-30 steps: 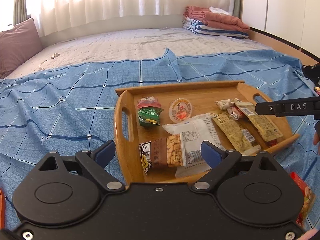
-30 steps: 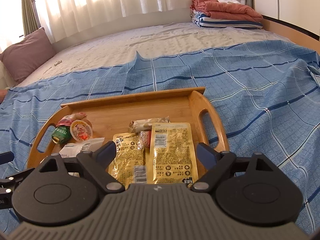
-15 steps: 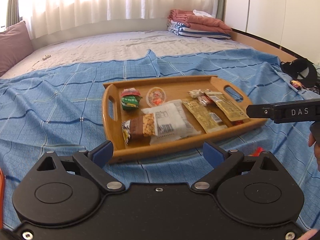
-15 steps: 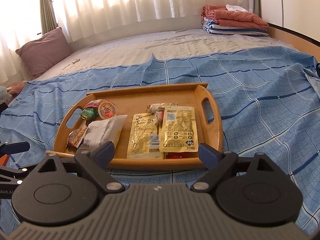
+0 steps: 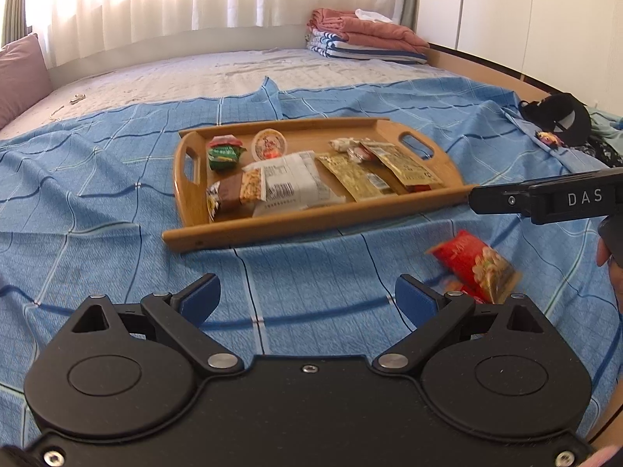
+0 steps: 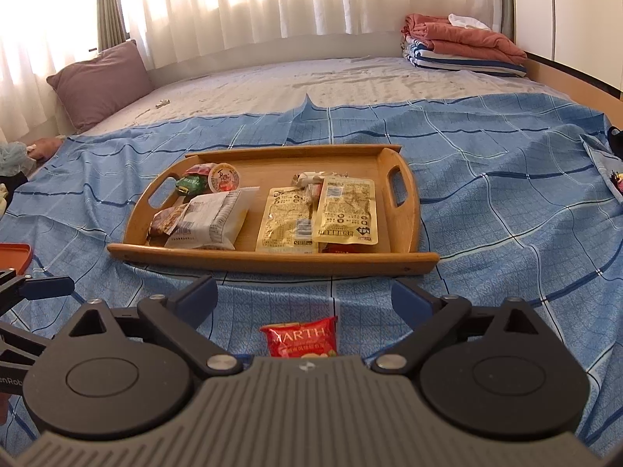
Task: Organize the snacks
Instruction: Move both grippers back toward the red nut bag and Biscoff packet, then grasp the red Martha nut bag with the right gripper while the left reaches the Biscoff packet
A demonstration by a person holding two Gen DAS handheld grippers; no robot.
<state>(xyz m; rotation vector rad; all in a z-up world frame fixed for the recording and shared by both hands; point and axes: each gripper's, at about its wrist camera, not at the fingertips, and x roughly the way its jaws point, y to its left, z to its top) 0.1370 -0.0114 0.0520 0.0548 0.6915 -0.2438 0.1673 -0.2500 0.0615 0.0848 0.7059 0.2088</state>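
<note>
I am looking across the bed (image 6: 389, 78), which is lying under a blue checked sheet (image 6: 506, 202), with a purple pillow (image 6: 101, 81) at the far left and folded blankets (image 6: 463, 43) stacked at the far right corner.

The wooden tray (image 6: 268, 258) is sitting on the sheet ahead of both of my tools, carrying the snacks: a white packet (image 6: 210, 222) overlapping a peanut bar (image 6: 165, 222), two yellow sachets (image 6: 346, 210) side by side, a green-wrapped sweet (image 5: 224, 153) and a round jelly cup (image 5: 268, 144) toward the far rim.

I am holding both tools tilted downward toward the sheet, short of the tray's near edge. My left hand-held gripper (image 5: 307, 295) is standing wide, nothing between its blue pads, only bare sheet below. My right hand-held gripper (image 6: 303, 297) is spreading its jaws at this moment, already wide; its arm is reaching in from the right of the left view, with fingertips of my hand (image 5: 607, 257) showing at the frame's edge.

The red snack packet (image 6: 300, 336) is lying on the sheet outside the tray, near its front edge, close under the right tool and between its pads without touching them.
</note>
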